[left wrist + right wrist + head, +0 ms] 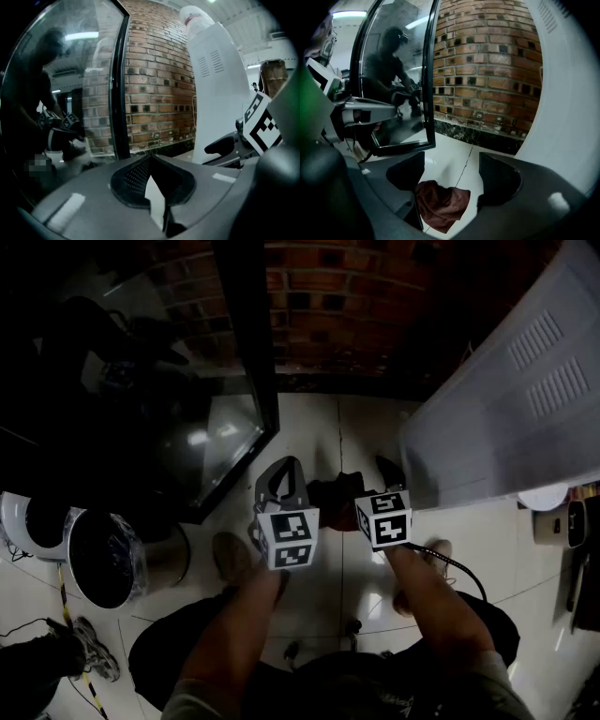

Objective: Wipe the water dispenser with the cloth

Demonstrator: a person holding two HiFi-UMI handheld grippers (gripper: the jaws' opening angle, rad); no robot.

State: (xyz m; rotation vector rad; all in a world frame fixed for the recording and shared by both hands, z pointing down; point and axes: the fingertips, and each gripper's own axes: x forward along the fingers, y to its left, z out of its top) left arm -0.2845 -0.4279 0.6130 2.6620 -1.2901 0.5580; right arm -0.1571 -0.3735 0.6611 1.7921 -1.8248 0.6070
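While the water dispenser (525, 381) stands at the right, white with vent slots, a black-framed glass panel (225, 437) stands at the left and the brick wall (337, 296) runs behind both. White tiled floor (319, 437) lies between them.

Bottle (194, 18) on top of the dispenser carries a red band; its print is too small to read.

Left gripper (150, 161): jaws together, nothing between them.

Right gripper (452, 171): jaws wide apart, pressing on nothing.

Marker cube (289, 538) on each gripper shows black-and-white square patterns.

Cloth (440, 204): dark red, crumpled on the floor beside a tile joint. It is seen between the right jaws and lies apart from the dispenser.
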